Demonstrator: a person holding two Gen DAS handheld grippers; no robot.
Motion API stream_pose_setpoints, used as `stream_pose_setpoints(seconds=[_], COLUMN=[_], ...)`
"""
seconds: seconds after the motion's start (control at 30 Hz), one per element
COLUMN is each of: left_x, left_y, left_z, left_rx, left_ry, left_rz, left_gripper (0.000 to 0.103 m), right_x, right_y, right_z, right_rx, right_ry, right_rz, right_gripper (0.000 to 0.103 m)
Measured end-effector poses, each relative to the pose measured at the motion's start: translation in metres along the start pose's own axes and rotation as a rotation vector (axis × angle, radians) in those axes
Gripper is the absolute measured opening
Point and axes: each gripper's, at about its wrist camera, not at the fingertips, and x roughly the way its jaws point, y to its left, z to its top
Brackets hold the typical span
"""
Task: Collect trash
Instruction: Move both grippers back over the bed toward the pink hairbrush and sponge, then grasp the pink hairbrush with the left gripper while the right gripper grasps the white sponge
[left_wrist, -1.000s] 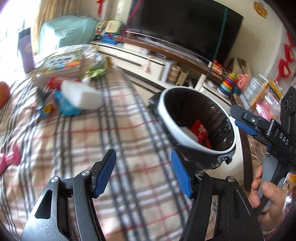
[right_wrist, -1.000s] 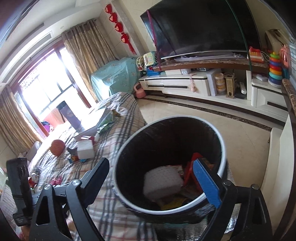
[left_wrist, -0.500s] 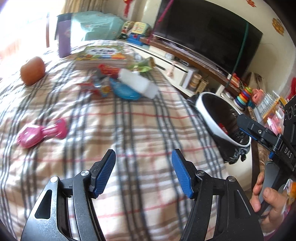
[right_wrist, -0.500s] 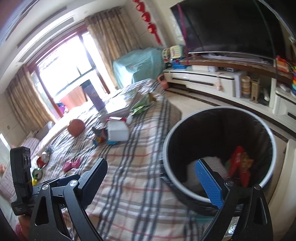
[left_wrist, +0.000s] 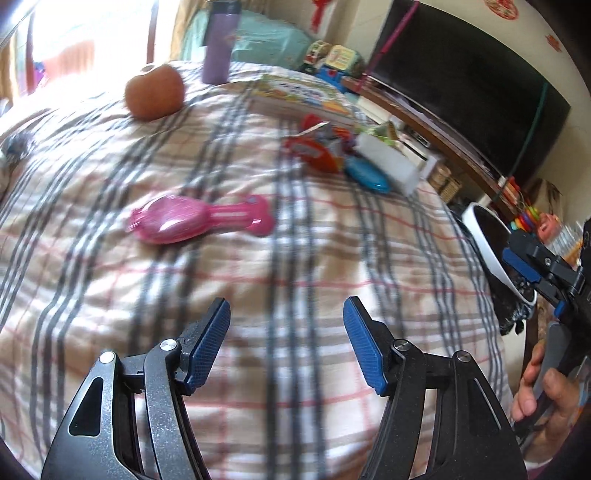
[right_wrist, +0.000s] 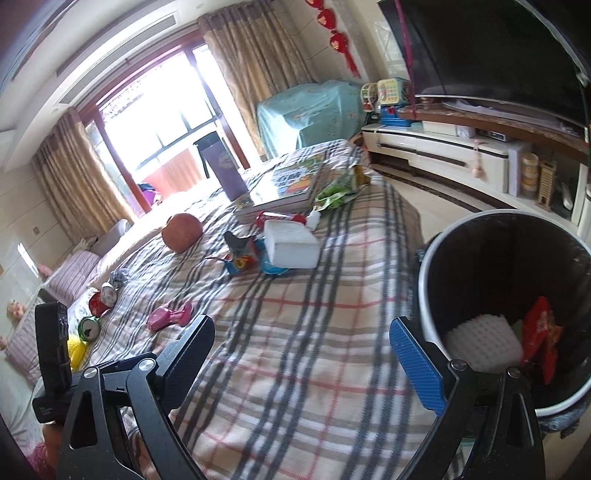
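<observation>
My left gripper (left_wrist: 286, 345) hung wide apart and empty over the plaid blanket (left_wrist: 258, 280), gripping nothing. On the far left of the bed lay a small can (right_wrist: 89, 326) and something yellow (right_wrist: 75, 350) that I could not make out; whether they counted as trash I could not tell. A pink toy (left_wrist: 195, 221) lay just ahead of the left gripper, and farther back an orange ball (left_wrist: 154, 92) sat near a purple bottle (left_wrist: 218, 44). Right of the middle was the remaining litter: a red wrapper (left_wrist: 314, 153), a blue packet (left_wrist: 367, 177) and a white foam block (left_wrist: 388, 164) bunched close together, with a green wrapper (right_wrist: 338, 190) beyond them beside the stack of books (right_wrist: 288, 184). My right gripper (right_wrist: 299, 352) was also spread wide and held nothing, hovering at the near right edge of the bed. To its right, just off the bed, stood the trash bin (right_wrist: 432, 280), already holding a piece of white foam (right_wrist: 480, 341) and a red packet (right_wrist: 539, 328). I judged the job partly done: some trash was binned, the cluster on the blanket was still to be collected, and both grippers were free for the next pick.
</observation>
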Motion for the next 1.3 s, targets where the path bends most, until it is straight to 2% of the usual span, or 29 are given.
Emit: stream_pose_setpoints(seconds=[0.13,0.4,0.63,0.83,0.9,1.03,1.13,1.3], left_x=[0.001,0.013,0.04,0.062,0.067,0.072,0.07,0.06], left_y=[0.019,0.037,0.046,0.036,0.028,0.014,0.01,0.007], left_z=[0.006,0.03,0.065,0.089,0.092,0.091,0.088,0.075], left_rx=[-0.058,-0.097,-0.106,-0.053,-0.009,0.067,0.086,0.09], left_ry=[0.005,-0.002,-0.006,-0.026,-0.036,-0.029,-0.019,0.022], left_rz=[0.001,0.025,0.055,0.083,0.085,0.066,0.018,-0.086], left_gripper=[0.065,0.07,0.072,0.072,0.066,0.035,0.025,0.022], right_x=[0.009,0.022,0.034,0.051,0.057,0.073,0.087,0.109], right_y=[0.006,0.009,0.006,0.002,0.005,0.004,-0.002,-0.007], right_z=[0.001,0.003,0.009,0.022,0.026,0.037,0.044,0.051], right_rx=[-0.004,-0.013,-0.006,0.015,0.005,-0.001,0.009,0.01], right_ry=[0.022,0.041,0.052,0.05,0.05,0.052,0.067,0.103], right_rz=[0.017,0.023,0.018,0.02,0.029,0.034,0.027,0.026], right_gripper=[0.097,0.097,0.097,0.097,0.097,0.097,0.096,0.095])
